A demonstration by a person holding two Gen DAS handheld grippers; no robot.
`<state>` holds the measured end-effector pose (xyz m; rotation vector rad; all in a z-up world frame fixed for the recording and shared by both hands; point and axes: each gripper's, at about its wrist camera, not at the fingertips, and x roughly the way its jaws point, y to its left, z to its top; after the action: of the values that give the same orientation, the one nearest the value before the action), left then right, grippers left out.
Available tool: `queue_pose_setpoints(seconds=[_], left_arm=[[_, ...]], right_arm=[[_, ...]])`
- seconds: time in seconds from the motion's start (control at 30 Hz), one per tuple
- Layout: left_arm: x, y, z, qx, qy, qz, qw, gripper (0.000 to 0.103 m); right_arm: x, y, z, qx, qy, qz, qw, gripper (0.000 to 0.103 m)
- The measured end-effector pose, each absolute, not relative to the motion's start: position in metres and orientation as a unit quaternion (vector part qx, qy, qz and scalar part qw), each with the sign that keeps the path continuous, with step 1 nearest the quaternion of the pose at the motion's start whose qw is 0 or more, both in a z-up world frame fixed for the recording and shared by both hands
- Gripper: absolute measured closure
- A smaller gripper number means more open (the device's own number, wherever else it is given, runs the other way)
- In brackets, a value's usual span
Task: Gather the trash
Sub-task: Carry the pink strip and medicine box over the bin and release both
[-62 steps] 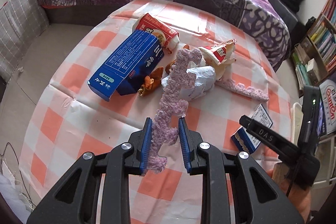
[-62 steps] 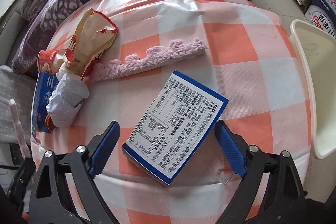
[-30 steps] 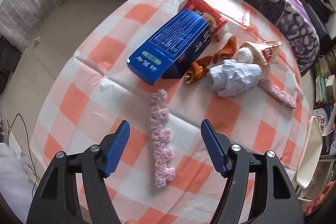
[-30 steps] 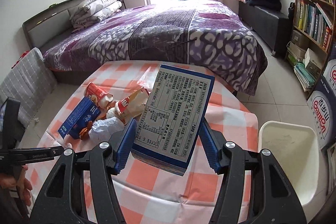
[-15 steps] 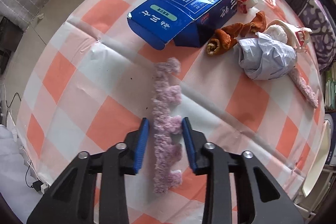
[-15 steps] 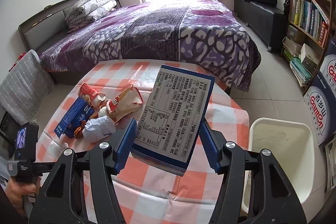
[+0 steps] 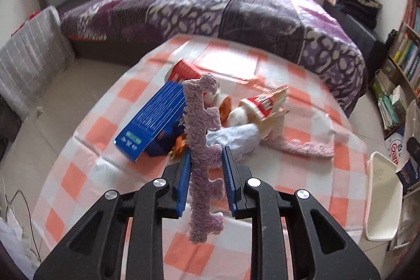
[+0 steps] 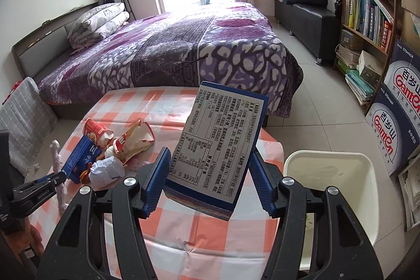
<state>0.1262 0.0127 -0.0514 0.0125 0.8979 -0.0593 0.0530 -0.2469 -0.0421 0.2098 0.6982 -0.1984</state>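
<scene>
Two grippers each carry a piece of trash above the checked tablecloth [image 7: 86, 133]. The left gripper [image 7: 206, 159] is clamped nearly closed on a fuzzy purple notched strip [image 7: 203, 146], which stands upright between its blue pads. The right gripper [image 8: 210, 169], about half spread, grips a blue-edged printed box [image 8: 220, 143] by its sides, lifted near the table's right edge, beside the white bin [image 8: 367, 175]. A blue carton [image 7: 152, 125], crumpled paper [image 7: 233, 138], snack wrappers [image 7: 265, 104] and a second purple strip [image 7: 304, 148] lie mid-table.
</scene>
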Motion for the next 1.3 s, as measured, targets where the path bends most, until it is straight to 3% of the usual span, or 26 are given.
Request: queue_pose_setpoints(seconds=[0.23,0.73,0.83,0.87,1.0,1.3], left_arm=[[0.108,-0.034,-0.032,0.013,0.379,-0.088,0.921,0.079],[0.079,-0.126,-0.030,0.043,0.364,-0.196,0.909,0.079],[0.074,-0.144,-0.030,0.042,0.367,-0.217,0.904,0.079],[0.072,-0.150,-0.030,0.044,0.366,-0.223,0.902,0.079],[0.065,-0.171,-0.032,0.054,0.366,-0.247,0.896,0.079],[0.054,-0.217,-0.046,0.039,0.406,-0.314,0.857,0.079]], right_arm=[[0.040,-0.283,-0.038,0.118,0.342,-0.148,0.920,0.045],[-0.004,-0.378,-0.039,0.175,0.341,-0.285,0.879,0.044],[-0.012,-0.388,-0.036,0.176,0.328,-0.303,0.877,0.034],[-0.016,-0.391,-0.034,0.176,0.321,-0.309,0.878,0.025],[-0.024,-0.398,-0.027,0.168,0.303,-0.323,0.881,0.016],[-0.043,-0.425,-0.011,0.227,0.266,-0.334,0.875,0.015]])
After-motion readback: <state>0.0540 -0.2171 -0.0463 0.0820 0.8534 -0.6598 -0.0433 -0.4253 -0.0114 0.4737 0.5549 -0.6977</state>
